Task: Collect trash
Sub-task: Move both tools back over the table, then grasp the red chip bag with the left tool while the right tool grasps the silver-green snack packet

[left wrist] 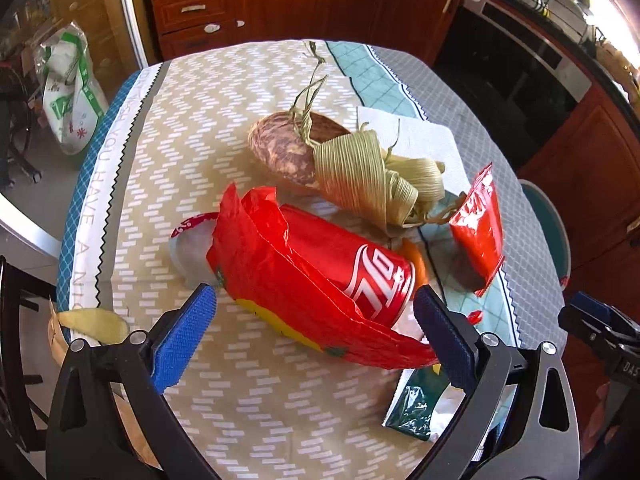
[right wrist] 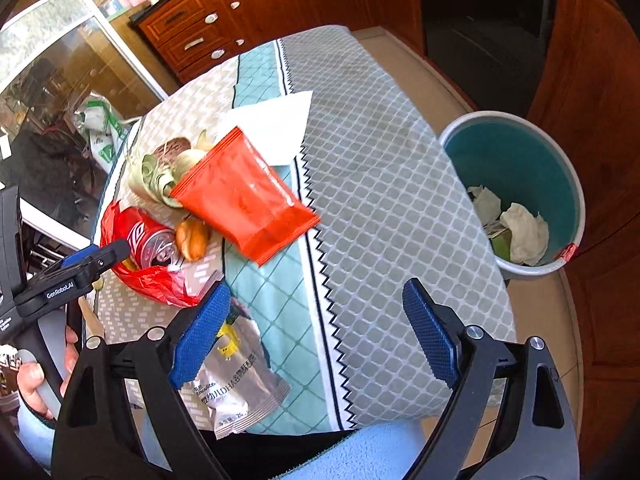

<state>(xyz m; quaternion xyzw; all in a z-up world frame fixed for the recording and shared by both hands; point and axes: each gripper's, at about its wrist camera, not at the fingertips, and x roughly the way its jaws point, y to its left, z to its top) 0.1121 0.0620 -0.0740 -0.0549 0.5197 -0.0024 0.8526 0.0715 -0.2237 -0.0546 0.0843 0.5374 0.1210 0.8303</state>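
While both claws hang over the cluttered worktop point(right wrist: 384, 216), neither has hold of anything. Left claw point(left wrist: 316, 320): jaws spread wide, empty, straddling the near end of the red plastic bag point(left wrist: 280, 280) with the red soda can point(left wrist: 360, 276) lying on its side in the bag's folds just beyond the fingertips. Right claw point(right wrist: 316, 320): jaws equally wide, empty, over bare grey-checked cloth; a silver snack pouch point(right wrist: 236, 384) lies just beside its left finger.

Beyond the left claw: corn husks point(left wrist: 360, 176) against a mottled brown bowl point(left wrist: 280, 152), white paper napkin point(left wrist: 424, 136) behind them. Beyond the right claw and to its left: red snack packet point(right wrist: 244, 196), with an orange peel scrap point(right wrist: 192, 238) beside the can.

Bin point(right wrist: 516, 196) stands on the floor off the worktop edge, far right of the right claw, already holding crumpled tissue.

Judgement: step in hand is choosing a first grab. Left claw is best placed for can plus bag; lower until pads bracket the can's body (film alone will slip out), then close. Right claw should take the flat packet by an edge.
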